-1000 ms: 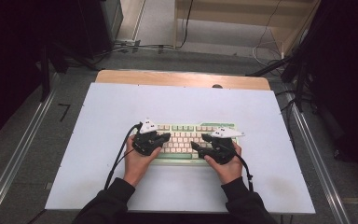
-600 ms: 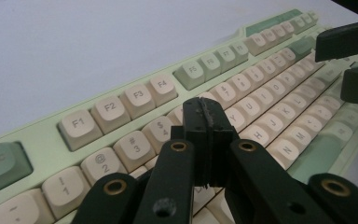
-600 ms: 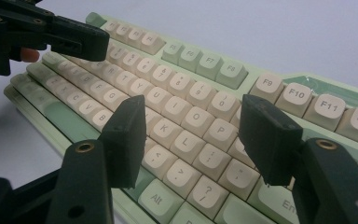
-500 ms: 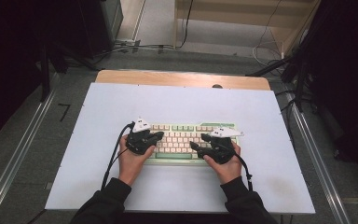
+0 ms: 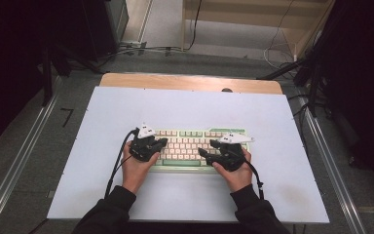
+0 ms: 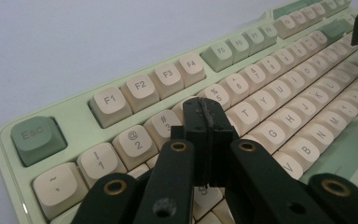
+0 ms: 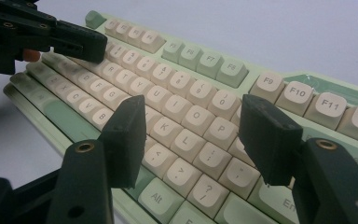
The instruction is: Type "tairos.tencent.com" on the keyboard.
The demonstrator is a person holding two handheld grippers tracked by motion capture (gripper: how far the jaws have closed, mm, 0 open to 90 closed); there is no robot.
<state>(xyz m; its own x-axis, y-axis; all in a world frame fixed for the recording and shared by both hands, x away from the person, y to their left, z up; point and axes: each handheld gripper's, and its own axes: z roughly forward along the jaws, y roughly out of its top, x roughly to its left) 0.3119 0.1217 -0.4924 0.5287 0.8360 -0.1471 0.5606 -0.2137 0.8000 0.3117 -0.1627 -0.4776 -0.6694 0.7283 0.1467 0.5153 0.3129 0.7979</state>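
With the keyboard [image 5: 195, 146] lying mid-table, one key is best pressed straight down by the closed, empty left gripper [image 6: 205, 114], while the open, empty right gripper [image 7: 196, 135] is kept clear above the right-hand keys.

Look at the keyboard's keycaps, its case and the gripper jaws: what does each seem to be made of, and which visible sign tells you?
Keycaps: probably moulded plastic, matt cream or sage green, with printed legends and rounded edges.
Keyboard case: likely plastic too, pale green with a soft sheen along its rim.
Left gripper jaws: seemingly black hard plastic, matt with a rough seam; brass-coloured rivets at the joints.
Right gripper jaws look the same.
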